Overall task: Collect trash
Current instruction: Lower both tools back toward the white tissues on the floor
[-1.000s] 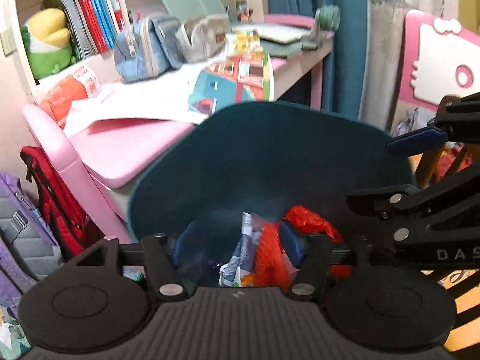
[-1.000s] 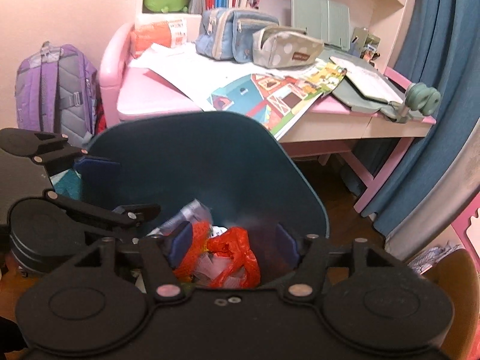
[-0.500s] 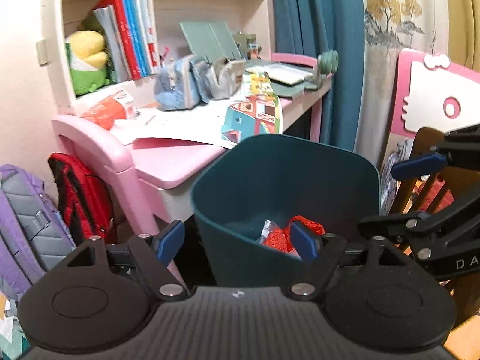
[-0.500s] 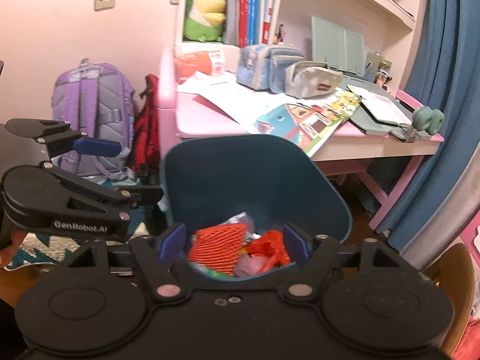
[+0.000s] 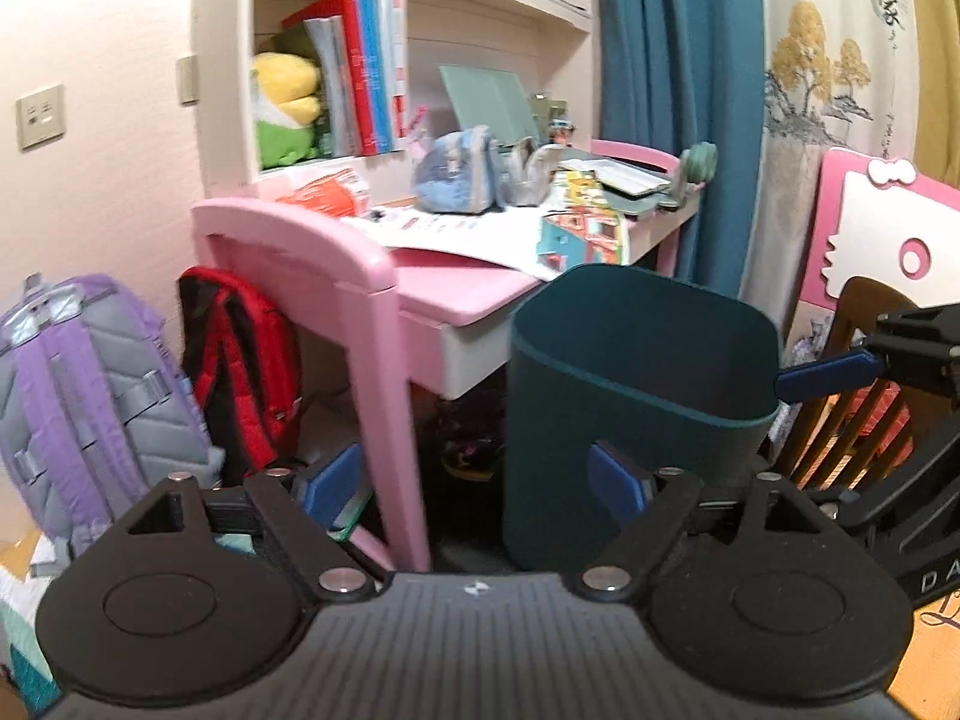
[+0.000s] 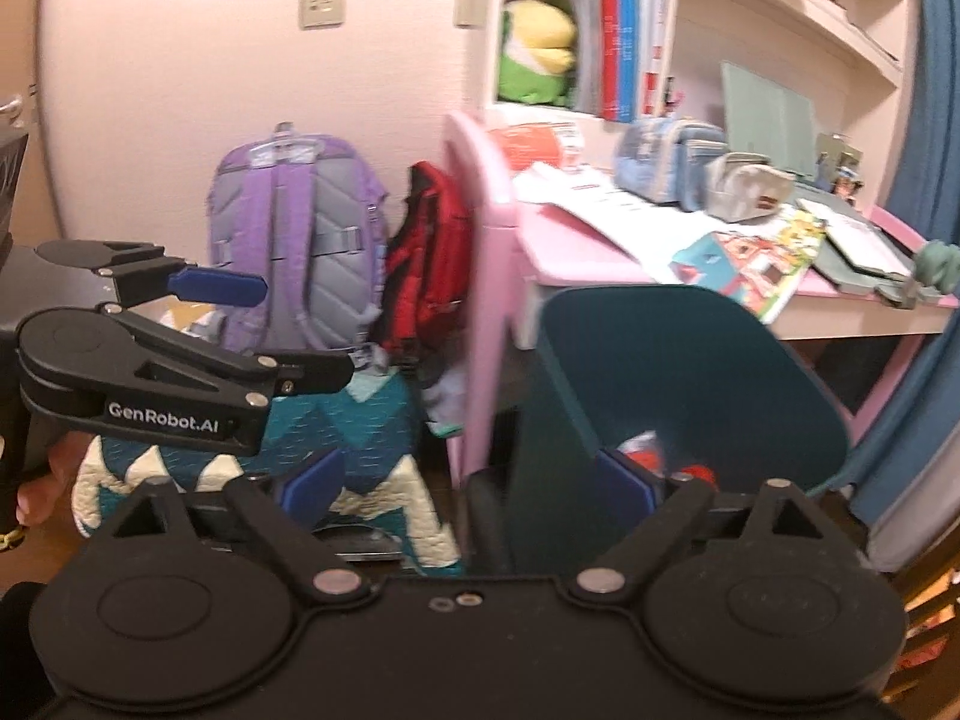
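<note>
A dark teal trash bin stands on the floor in front of the pink desk; it also shows in the right wrist view. Red and white trash lies inside it. My left gripper is open and empty, low and to the left of the bin. My right gripper is open and empty, near the bin's left wall. Each gripper shows in the other's view, the right one at the far right and the left one at the left.
A pink desk holds papers, pencil cases and a red packet. A purple backpack and a red bag lean beside it. A teal-white patterned cloth lies on the floor. A wooden chair stands right of the bin.
Both grippers have pulled back and away from above the bin, leaving the trash inside. The view swung left, so the bin now sits to the right of both grippers.
</note>
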{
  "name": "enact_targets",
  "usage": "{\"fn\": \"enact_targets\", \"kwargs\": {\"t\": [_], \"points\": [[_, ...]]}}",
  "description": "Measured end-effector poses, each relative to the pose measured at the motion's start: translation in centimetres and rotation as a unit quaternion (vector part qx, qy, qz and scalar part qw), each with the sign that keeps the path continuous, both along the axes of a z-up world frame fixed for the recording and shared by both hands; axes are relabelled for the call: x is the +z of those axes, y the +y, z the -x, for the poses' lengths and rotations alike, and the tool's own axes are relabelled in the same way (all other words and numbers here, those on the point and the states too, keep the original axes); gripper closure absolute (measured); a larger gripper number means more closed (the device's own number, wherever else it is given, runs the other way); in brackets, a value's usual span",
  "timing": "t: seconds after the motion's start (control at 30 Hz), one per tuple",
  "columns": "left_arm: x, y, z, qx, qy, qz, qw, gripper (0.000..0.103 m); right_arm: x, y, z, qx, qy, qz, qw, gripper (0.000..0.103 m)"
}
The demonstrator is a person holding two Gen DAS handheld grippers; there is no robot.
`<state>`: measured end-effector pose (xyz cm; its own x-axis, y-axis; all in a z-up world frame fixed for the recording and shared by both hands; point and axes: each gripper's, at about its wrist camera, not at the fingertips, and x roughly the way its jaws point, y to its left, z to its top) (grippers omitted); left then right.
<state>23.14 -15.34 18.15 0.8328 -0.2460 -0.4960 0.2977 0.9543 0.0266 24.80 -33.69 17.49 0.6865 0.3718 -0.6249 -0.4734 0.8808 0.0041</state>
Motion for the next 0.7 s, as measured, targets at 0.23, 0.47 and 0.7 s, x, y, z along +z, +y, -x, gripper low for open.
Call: {"fn": "enact_targets", "kwargs": {"t": [0.23, 0.47, 0.7], "points": [[-2.4, 6.1, 2.6, 0.024, -0.001, 0.034, 0.9991, 0.001, -4.2, 4.8, 0.8, 0.017, 0.025, -0.014, 0.999, 0.001], [-7.9, 13.0, 3.0, 0.073, 0.026, 0.072, 0.9945, 0.001, -11.8, 8.7, -0.3, -0.013, 0.077, -0.043, 0.996, 0.000], [-15.5, 19.2, 2.0, 0.105, 0.053, 0.096, 0.9884, 0.000, -21.3, 12.0, -1.6, -0.059, 0.104, -0.017, 0.993, 0.000]]}}
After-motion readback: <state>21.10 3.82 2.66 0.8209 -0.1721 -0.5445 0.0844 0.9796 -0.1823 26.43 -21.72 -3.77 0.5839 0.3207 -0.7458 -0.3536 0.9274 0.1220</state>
